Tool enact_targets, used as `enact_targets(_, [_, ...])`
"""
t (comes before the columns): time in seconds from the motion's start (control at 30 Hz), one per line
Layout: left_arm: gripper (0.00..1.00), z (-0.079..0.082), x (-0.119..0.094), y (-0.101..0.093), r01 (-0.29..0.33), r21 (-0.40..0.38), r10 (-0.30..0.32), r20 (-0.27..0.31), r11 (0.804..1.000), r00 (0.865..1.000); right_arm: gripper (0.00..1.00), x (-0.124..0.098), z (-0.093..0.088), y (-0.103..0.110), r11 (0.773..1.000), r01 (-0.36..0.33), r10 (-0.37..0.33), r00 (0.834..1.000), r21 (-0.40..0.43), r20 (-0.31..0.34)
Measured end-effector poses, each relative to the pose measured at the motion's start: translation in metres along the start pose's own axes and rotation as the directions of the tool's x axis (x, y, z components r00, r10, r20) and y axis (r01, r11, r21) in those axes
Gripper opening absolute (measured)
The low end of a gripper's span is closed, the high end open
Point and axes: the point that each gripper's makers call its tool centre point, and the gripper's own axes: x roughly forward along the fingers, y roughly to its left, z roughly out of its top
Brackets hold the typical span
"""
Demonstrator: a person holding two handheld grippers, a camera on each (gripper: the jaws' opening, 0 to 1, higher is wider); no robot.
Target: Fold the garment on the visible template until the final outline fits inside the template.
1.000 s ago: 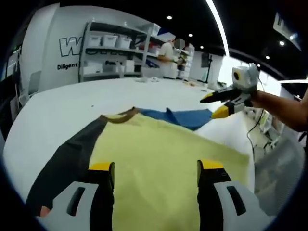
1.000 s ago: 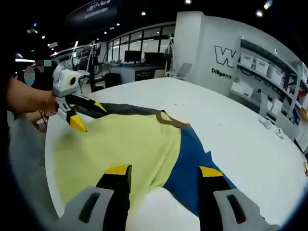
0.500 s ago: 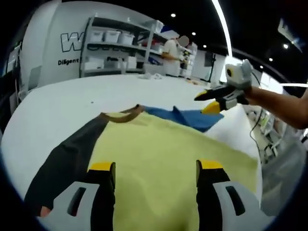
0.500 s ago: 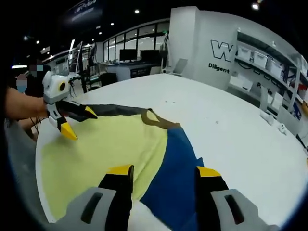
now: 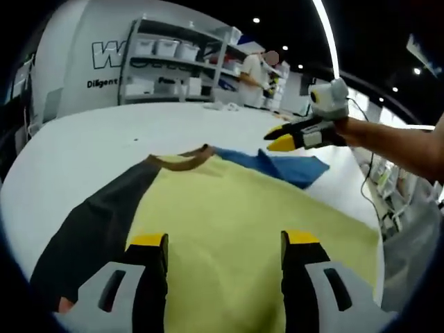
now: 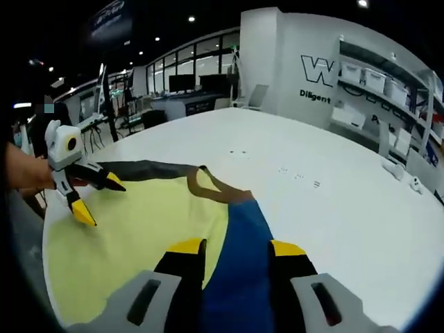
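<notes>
A garment lies flat on the white table [image 5: 83,146]. It has a yellow body [image 5: 229,201], a dark grey sleeve [image 5: 97,222], a blue sleeve [image 5: 295,166] and a brown collar [image 5: 184,161]. My left gripper [image 5: 225,243] hovers open over the yellow body near its hem, and in the right gripper view the left gripper [image 6: 97,198] is by the dark sleeve [image 6: 139,170]. My right gripper [image 6: 237,248] stands open, jaws either side of the blue sleeve [image 6: 239,229] just below the collar [image 6: 215,191]. In the left gripper view the right gripper [image 5: 276,139] is held above the blue sleeve.
Shelves with white bins [image 5: 166,69] stand behind the table, and a person [image 5: 260,73] is beside them. Small white items [image 5: 225,106] lie at the table's far side, and another one [image 6: 413,184] lies near the shelf end. The person's forearm [image 5: 395,146] reaches in from the right.
My right gripper has moved in along the blue sleeve toward the collar, and its jaws have narrowed. The left gripper stays over the yellow body.
</notes>
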Motion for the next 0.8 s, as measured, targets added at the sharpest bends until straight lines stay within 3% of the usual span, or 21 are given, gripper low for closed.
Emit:
enact_targets(0.17, [0.61,-0.001,0.001,-0.001,0.001,0.003,-0.001,-0.002,1.000,1.000,0.18,0.013,-0.009,-0.005,1.000,0.021,-0.022,0.999,-0.023,-0.038])
enact_targets(0.37, [0.61,-0.002,0.002,-0.001,0.000,0.000,0.000,-0.002,1.000,1.000,0.00,0.017,-0.017,-0.011,0.999,0.046,-0.045,0.998,0.007,-0.039])
enact_targets(0.73, [0.62,-0.009,0.004,-0.004,0.005,0.006,-0.004,-0.027,1.000,1.000,0.00,0.025,-0.038,-0.019,0.997,0.067,-0.071,0.990,-0.035,-0.125])
enact_targets(0.8, [0.62,-0.010,0.004,-0.004,0.005,0.007,-0.005,-0.031,1.000,1.000,0.00,0.026,-0.047,-0.023,0.995,0.075,-0.087,0.981,-0.072,-0.173])
